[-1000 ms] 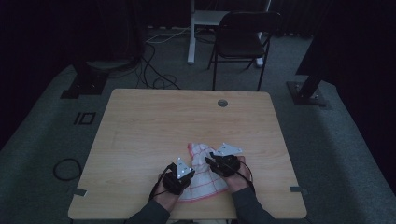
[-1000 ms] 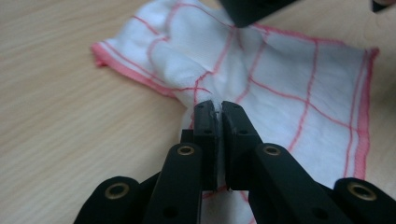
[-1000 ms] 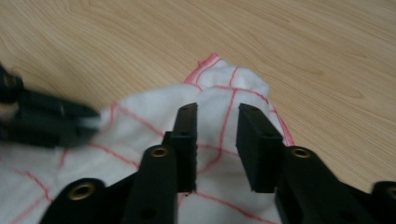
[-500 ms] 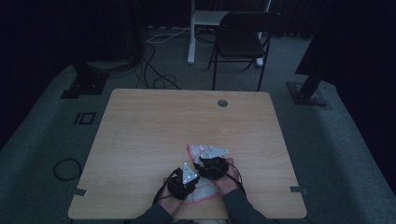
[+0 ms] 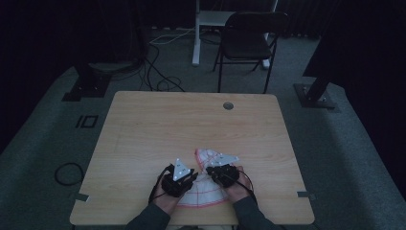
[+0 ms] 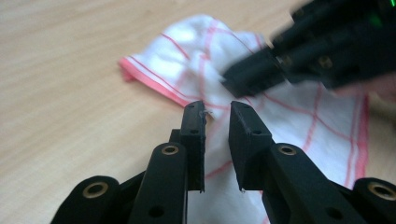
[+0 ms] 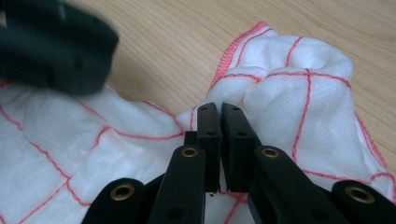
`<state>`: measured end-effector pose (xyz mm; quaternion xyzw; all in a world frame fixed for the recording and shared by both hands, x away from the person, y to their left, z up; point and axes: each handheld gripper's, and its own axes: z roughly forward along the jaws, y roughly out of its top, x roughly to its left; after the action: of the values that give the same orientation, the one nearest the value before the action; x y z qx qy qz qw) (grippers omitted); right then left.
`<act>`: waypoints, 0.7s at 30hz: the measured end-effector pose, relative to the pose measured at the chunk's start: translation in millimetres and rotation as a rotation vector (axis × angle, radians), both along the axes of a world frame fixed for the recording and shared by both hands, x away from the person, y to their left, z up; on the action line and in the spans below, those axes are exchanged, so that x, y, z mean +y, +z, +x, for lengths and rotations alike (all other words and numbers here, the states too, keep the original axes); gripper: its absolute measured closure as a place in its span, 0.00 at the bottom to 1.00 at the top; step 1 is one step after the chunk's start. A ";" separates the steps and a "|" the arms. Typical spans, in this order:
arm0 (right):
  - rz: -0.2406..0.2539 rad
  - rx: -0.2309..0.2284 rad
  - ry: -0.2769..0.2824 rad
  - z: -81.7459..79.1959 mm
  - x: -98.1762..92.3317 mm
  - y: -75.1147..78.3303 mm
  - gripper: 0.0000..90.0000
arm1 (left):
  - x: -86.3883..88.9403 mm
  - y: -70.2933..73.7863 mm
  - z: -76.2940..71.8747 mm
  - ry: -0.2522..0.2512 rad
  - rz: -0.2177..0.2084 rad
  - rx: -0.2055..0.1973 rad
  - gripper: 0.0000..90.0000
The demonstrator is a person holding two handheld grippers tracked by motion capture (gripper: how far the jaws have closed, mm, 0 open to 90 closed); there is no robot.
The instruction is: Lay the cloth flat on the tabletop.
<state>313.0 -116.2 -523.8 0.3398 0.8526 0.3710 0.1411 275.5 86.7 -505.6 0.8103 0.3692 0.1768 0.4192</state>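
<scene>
My left gripper (image 6: 217, 114) has just been opening: its jaws now stand a little apart with nothing pinched between them, hovering over the cloth (image 6: 299, 116) just right of its pink hem. My right gripper (image 7: 219, 114) has just been closing, and its jaws stand almost together low in the middle of its own view, at a raised fold of the cloth (image 7: 299, 84); I read that as a pinch on the fabric, though the contact itself is hidden behind the jaws. Compared with a second ago, in the high view both hands have drawn closer together in the lower middle of the frame, and the cloth (image 5: 210, 158) looks more bunched than spread. To me that means the hold is passing from left to right, likely partway through a fold.

The cloth is white with thin red grid lines and a pink stitched border, rumpled, lying on the wooden table (image 5: 158, 129) at its near edge, under and between my grippers
</scene>
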 end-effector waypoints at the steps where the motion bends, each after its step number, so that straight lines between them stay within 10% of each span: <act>1: 0.000 -0.001 0.000 -0.1 -1.5 -0.8 0.97 | 1.2 1.8 1.8 0.009 -0.004 -0.003 0.85; 21: 0.007 -0.004 0.006 -1.3 -2.4 -2.9 0.97 | -26.4 -29.3 77.0 0.021 0.069 0.176 0.68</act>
<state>311.8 -118.5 -526.7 0.3368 0.8520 0.3753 0.1404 352.5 60.3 -534.9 0.8328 0.4068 0.1219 0.3551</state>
